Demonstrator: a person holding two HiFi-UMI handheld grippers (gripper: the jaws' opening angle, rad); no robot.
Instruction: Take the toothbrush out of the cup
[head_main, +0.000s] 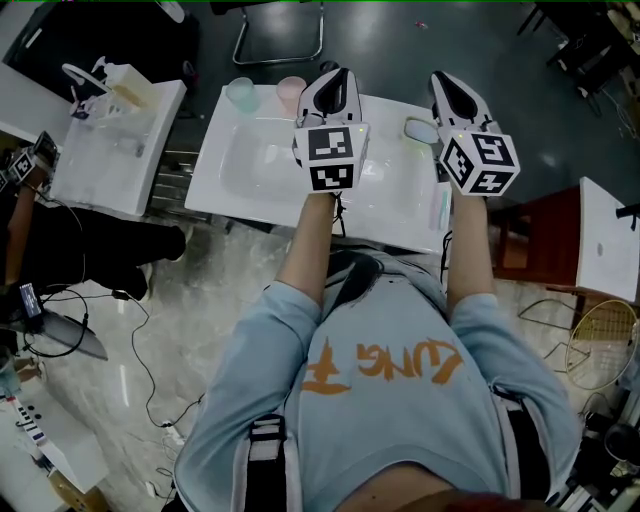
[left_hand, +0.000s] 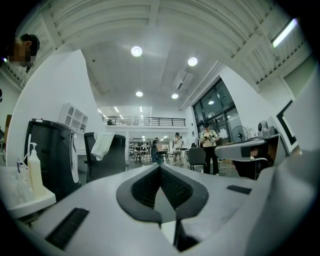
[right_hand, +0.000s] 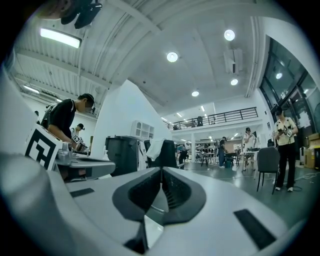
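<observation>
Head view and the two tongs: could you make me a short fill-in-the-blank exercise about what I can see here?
The left tongs and the right tongs are both ___, with nothing between them.
On the white table, the pink cup stands just to the ___ of the pale green cup.
The lettering on the person's light blue shirt is ___.
Missing words: shut; right; orange.

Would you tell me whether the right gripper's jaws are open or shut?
Shut: in its own view the right gripper has its jaw tips touching, nothing between them.
</observation>
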